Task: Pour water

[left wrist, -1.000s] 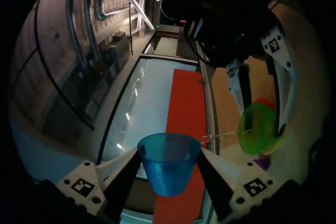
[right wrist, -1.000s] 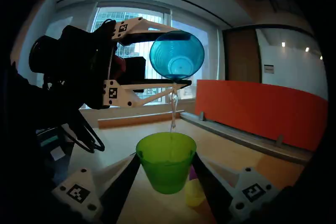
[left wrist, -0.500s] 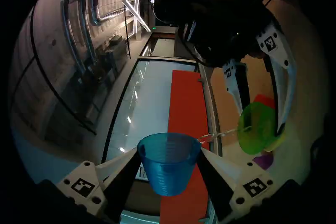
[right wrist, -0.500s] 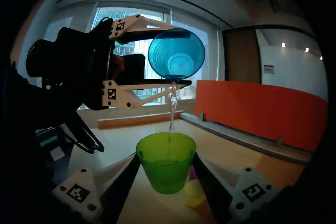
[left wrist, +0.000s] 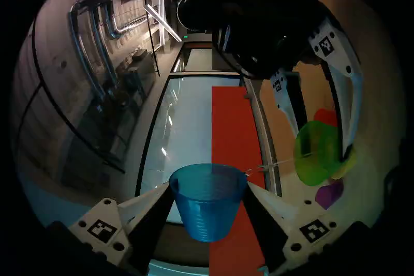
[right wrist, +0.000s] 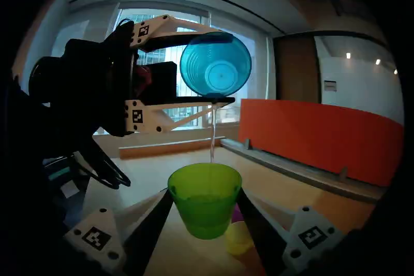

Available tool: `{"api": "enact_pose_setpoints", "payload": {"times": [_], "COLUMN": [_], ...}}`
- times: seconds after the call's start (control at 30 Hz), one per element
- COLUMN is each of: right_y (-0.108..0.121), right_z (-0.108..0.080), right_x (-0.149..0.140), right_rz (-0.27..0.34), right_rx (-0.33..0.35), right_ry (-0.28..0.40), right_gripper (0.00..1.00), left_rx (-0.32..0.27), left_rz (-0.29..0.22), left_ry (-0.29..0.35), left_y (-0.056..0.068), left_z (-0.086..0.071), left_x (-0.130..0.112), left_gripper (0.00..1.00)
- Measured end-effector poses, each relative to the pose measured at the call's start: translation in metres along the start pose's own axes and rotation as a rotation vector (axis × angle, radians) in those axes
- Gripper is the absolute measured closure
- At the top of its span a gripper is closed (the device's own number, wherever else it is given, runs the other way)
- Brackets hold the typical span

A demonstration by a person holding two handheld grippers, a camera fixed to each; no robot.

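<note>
Right gripper view: my right gripper (right wrist: 205, 207) is clamped on the green cup (right wrist: 205, 201), held upright over the table (right wrist: 150, 170). Above it my left gripper (right wrist: 230, 68) squeezes the blue cup (right wrist: 215, 64), tipped on its side. A thin stream of water (right wrist: 212, 139) falls into the green cup.

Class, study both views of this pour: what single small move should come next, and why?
Probably tilt the blue cup in the left gripper slightly further. It lies nearly on its side, only a thin stream falls from its rim, and the green cup, held upright below in the right gripper, seems to have room below its rim.
</note>
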State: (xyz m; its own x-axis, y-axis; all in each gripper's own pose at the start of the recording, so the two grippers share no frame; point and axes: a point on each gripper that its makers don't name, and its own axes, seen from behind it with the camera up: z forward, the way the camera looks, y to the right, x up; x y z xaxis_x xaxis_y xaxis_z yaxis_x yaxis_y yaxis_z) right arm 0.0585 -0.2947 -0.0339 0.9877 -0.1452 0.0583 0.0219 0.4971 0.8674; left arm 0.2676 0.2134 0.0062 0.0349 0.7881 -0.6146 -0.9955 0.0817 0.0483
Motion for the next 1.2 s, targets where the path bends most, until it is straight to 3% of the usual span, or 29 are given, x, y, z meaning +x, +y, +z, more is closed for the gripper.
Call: {"api": "enact_pose_setpoints", "payload": {"times": [0.87,1.2], "right_y": [0.001,0.001], "right_z": [-0.002,-0.001], "right_x": [0.002,0.003], "right_rz": [-0.002,-0.002], "right_rx": [-0.006,-0.006], "right_ry": [0.004,0.009], "right_gripper": [0.11,0.11], "left_rx": [0.02,0.016], "left_rz": [0.051,0.003], "left_ry": [0.007,0.01], "left_y": [0.001,-0.002], "left_z": [-0.002,0.001], "left_x": [0.01,0.003], "left_gripper": [0.14,0.14]}}
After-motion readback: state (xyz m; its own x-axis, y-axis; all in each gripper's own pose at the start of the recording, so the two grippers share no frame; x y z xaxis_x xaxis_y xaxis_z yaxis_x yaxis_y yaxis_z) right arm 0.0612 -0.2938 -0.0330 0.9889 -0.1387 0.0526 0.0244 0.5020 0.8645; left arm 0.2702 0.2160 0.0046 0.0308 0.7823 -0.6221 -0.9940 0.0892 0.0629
